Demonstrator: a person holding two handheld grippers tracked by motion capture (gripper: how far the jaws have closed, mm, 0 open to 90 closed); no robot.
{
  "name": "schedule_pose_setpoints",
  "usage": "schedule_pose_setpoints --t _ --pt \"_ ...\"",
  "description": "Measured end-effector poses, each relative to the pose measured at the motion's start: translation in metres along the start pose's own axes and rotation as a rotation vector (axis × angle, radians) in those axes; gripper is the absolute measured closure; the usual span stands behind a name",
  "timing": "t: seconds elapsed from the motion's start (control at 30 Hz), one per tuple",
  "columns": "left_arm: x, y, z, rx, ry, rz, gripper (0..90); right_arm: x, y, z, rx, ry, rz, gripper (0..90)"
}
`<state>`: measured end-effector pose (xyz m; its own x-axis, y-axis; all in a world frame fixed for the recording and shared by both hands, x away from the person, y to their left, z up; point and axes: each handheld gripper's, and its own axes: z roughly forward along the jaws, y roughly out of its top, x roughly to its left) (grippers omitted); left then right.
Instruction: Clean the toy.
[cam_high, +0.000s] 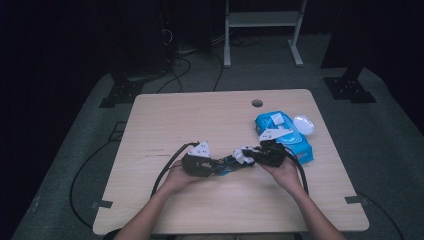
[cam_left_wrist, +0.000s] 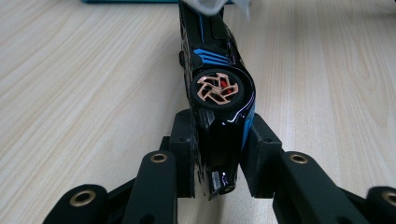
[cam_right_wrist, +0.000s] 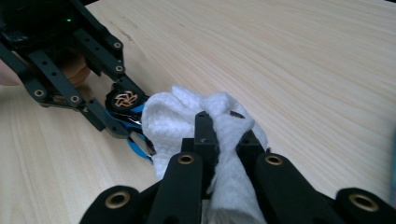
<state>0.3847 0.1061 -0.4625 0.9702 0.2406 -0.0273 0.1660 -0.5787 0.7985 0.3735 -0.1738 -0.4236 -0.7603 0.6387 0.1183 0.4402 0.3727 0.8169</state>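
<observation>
A black toy car with blue stripes and copper-coloured wheels (cam_left_wrist: 219, 88) lies on its side in the jaws of my left gripper (cam_left_wrist: 224, 149), which is shut on its rear end. In the high view the car (cam_high: 226, 164) spans the gap between the two grippers near the table's middle. My right gripper (cam_right_wrist: 224, 135) is shut on a bunched white wet wipe (cam_right_wrist: 187, 116), and the wipe rests against the car's far end (cam_right_wrist: 128, 114). From above, the left gripper (cam_high: 214, 166) and the right gripper (cam_high: 248, 156) face each other, with the wipe (cam_high: 243, 154) between them.
A blue pack of wet wipes (cam_high: 285, 135) lies just behind the right gripper, its white lid (cam_high: 304, 124) flipped open to the right. The wooden table (cam_high: 200, 115) has a cable hole (cam_high: 257, 103) near its back edge. Black cables trail from both grippers.
</observation>
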Motion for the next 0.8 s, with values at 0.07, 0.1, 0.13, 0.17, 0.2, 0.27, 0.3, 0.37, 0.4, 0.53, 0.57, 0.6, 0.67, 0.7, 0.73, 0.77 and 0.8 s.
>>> schedule_pose_setpoints --t 0.07,0.1,0.13,0.17,0.2,0.27,0.3,0.37,0.4,0.53,0.57,0.6,0.67,0.7,0.73,0.77,0.8 --pt "0.0004 0.0 0.0 0.0 -0.002 0.002 68.7 -0.0059 -0.0015 -0.003 -0.001 -0.011 0.016 83.6" --pt "0.0006 0.0 0.0001 -0.001 -0.004 0.001 68.7 -0.0075 -0.002 -0.0039 -0.002 -0.015 0.023 83.6" --pt "0.0005 -0.0004 0.0002 -0.004 -0.004 -0.004 68.7 -0.0087 -0.0028 -0.0039 -0.005 -0.012 0.028 83.6" --pt "0.0005 -0.0004 0.0002 -0.004 -0.004 -0.004 68.7 -0.0087 -0.0028 -0.0039 -0.005 -0.012 0.028 83.6" --pt "0.0003 -0.0007 0.0002 -0.005 -0.003 -0.007 68.7 -0.0052 -0.0017 -0.002 -0.003 -0.019 0.012 83.6" --pt "0.0003 -0.0004 0.0002 -0.004 -0.002 -0.004 68.6 -0.0038 -0.0015 -0.001 -0.003 -0.017 0.005 83.6" --pt "0.0003 -0.0003 0.0002 -0.003 -0.002 -0.003 68.7 -0.0027 -0.0012 -0.0004 -0.002 -0.019 0.003 83.6" --pt "0.0005 0.0 0.0002 -0.001 -0.002 0.0 68.7 -0.0031 -0.001 -0.0003 -0.003 -0.016 0.003 83.6" --pt "0.0006 0.0 0.0002 0.0 -0.003 0.002 68.6 -0.0036 -0.0012 -0.0006 -0.004 -0.011 0.008 83.6" --pt "0.0016 -0.0001 0.0003 -0.003 -0.007 -0.003 68.6 -0.0042 -0.0013 -0.0006 -0.005 -0.01 0.009 83.6" --pt "0.0016 -0.0001 0.0003 -0.003 -0.007 -0.003 68.6 -0.0042 -0.0013 -0.0006 -0.005 -0.01 0.009 83.6" --pt "0.0017 0.0 0.0003 -0.002 -0.007 -0.002 68.6 -0.0043 -0.0013 -0.0007 -0.005 -0.01 0.009 83.6" --pt "0.002 -0.0001 0.0003 -0.002 -0.007 -0.001 68.7 -0.0043 -0.0013 -0.0007 -0.006 -0.01 0.009 83.6" --pt "0.002 -0.0001 0.0003 -0.003 -0.007 -0.002 68.6 -0.0041 -0.0012 -0.0006 -0.005 -0.011 0.008 83.6" --pt "0.002 0.0001 0.0002 -0.002 -0.005 -0.001 68.6 -0.0041 -0.0012 -0.0006 -0.005 -0.011 0.008 83.6" --pt "0.0021 0.0002 0.0001 -0.001 -0.005 -0.001 68.6 -0.0045 -0.0012 -0.0006 -0.005 -0.011 0.008 83.6" --pt "0.0024 0.0001 0.0 -0.002 -0.006 -0.001 68.7 -0.0048 -0.0013 -0.0005 -0.007 -0.009 0.011 83.6"
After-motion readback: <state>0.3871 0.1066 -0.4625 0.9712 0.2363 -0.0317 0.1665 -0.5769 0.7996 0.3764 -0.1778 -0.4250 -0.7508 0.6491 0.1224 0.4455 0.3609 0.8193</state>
